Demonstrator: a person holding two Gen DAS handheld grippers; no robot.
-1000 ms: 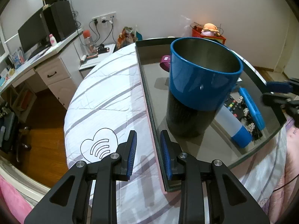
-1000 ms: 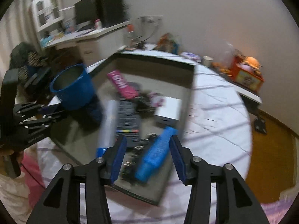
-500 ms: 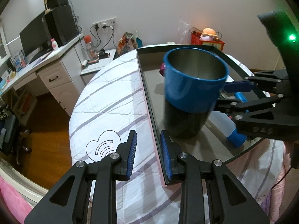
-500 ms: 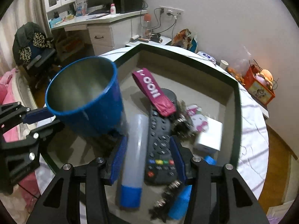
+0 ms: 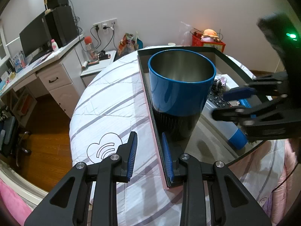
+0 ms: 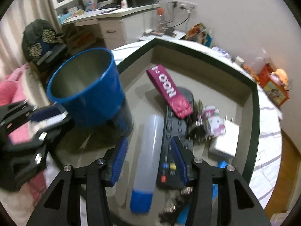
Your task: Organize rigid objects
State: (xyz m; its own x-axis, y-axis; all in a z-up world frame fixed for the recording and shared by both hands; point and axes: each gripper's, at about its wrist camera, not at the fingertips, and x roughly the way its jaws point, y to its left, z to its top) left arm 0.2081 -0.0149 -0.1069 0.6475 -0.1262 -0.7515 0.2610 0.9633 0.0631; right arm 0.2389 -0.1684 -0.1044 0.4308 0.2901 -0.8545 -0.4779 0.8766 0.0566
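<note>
A blue-and-black steel cup stands upright in the near left corner of a dark-rimmed tray on the bed. My left gripper is open and empty, straddling the tray's rim just short of the cup. My right gripper is open, low over a frosted tube with a blue cap lying in the tray; its jaws stand on either side of the tube. The cup is to its left. The right gripper also shows in the left wrist view.
In the tray lie a black remote, a magenta strap, a white charger, a pink-white keychain and blue items. A desk and a red basket stand beyond the bed.
My right gripper has swung in and dropped low over the tube, from above the blue items earlier. My left gripper has shifted only slightly and stays open at the tray's rim.
</note>
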